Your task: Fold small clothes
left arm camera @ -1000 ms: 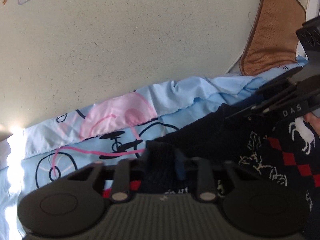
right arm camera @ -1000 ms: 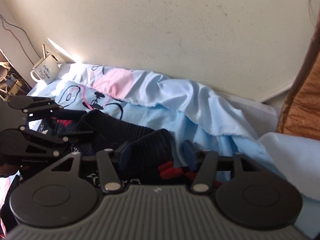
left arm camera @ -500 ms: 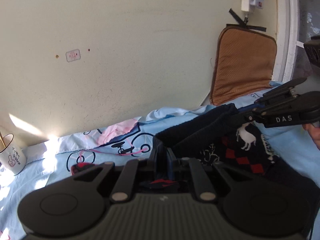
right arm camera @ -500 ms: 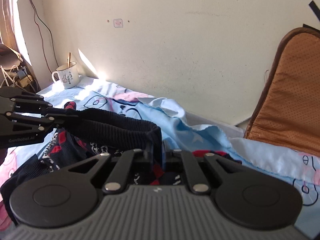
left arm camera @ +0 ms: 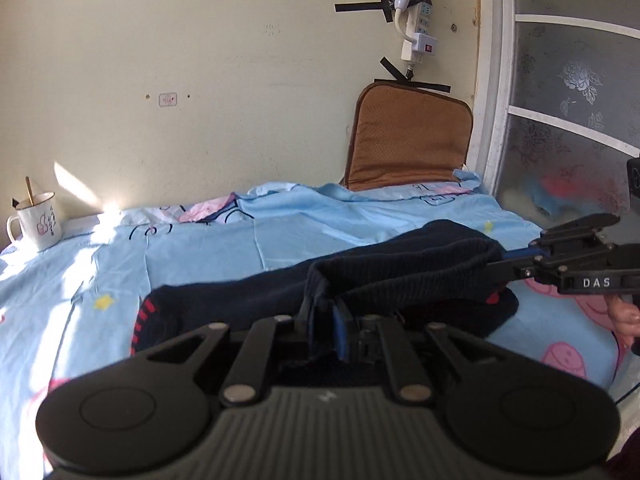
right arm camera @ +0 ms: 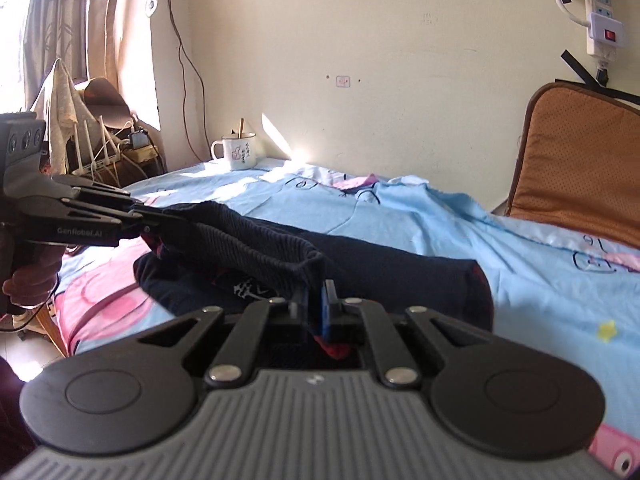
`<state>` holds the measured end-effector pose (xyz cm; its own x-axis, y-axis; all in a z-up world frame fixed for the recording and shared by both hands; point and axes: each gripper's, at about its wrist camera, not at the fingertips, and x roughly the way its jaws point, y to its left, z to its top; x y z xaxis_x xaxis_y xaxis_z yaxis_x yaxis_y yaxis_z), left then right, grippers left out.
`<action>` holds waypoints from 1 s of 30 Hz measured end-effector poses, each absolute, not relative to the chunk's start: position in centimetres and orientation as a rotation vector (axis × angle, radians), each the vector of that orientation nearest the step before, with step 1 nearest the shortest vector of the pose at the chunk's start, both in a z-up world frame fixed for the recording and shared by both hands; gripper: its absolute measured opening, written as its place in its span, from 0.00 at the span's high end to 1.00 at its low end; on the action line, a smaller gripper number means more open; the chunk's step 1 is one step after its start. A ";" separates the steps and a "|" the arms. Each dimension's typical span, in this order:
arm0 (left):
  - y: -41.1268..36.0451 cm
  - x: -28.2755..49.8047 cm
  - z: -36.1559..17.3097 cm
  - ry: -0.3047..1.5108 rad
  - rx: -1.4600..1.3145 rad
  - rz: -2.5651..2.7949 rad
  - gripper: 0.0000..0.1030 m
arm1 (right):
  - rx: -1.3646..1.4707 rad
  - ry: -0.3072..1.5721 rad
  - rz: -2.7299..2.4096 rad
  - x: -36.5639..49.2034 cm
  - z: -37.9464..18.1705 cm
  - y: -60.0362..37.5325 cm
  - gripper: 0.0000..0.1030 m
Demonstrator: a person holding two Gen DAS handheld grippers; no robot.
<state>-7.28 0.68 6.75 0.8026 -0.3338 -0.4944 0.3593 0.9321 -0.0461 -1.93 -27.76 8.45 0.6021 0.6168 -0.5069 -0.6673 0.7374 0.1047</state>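
Both tools are clamped on the ribbed hem of the dark navy sweater: the left tool near its own camera, the right tool likewise. The hem hangs stretched between the 2, and the rest lies on the bed's blue sheet.

Sweater front pattern mostly folded under; mug print too small.
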 end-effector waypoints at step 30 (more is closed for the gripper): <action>1.4 0.8 1.4 0.635 0.072 -0.213 0.81 | 0.343 0.638 0.386 4.6 3.1 -32.9 0.99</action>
<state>0.80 1.40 1.44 0.7839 -0.1757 -0.5956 0.2195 0.9756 0.0011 4.63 -32.92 3.14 0.7372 0.4474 -0.5063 -0.2407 0.8741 0.4220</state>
